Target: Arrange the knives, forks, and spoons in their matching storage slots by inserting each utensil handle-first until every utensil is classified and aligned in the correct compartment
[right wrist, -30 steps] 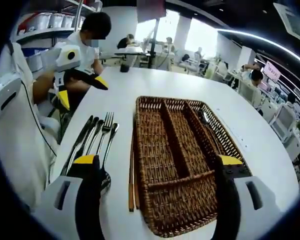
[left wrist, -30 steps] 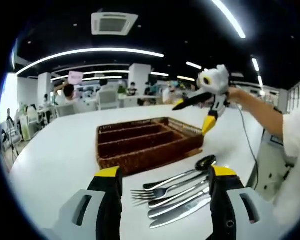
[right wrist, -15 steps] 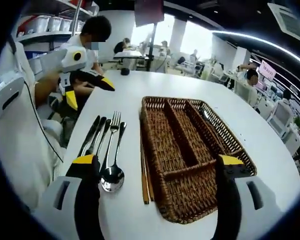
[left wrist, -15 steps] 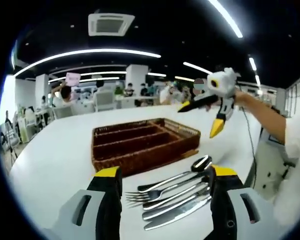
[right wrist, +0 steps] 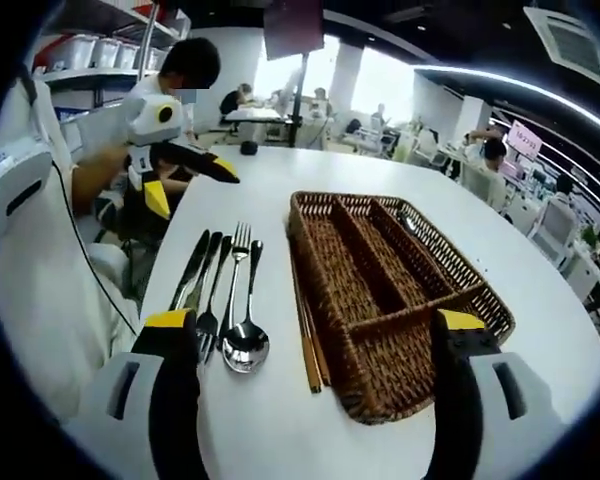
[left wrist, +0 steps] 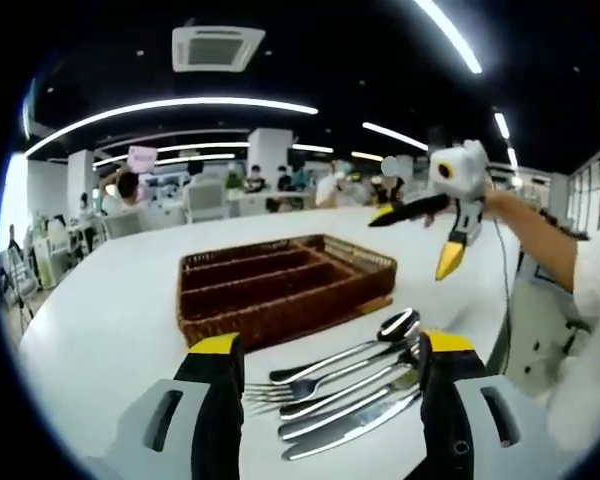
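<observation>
The cutlery [left wrist: 345, 385], a spoon [left wrist: 398, 324], a fork [left wrist: 280, 391] and knives [left wrist: 350, 432] laid side by side, rests on the white table [left wrist: 100, 320] in the left gripper view, just in front of the brown wicker tray [left wrist: 280, 290], between the left gripper [left wrist: 325, 400] and its wide-apart jaws that hold nothing, while the right gripper [left wrist: 442, 225] hangs in the air to the right with its jaws spread. In the right gripper view the same pieces lie in a row left of the tray [right wrist: 395, 290], spoon [right wrist: 246, 340] nearest it, with a pair of wooden chopsticks [right wrist: 308, 335] along the tray's side; the right gripper [right wrist: 315, 350] has its jaws apart and empty, and the left gripper [right wrist: 175, 175] is held open above the table's far left edge.
</observation>
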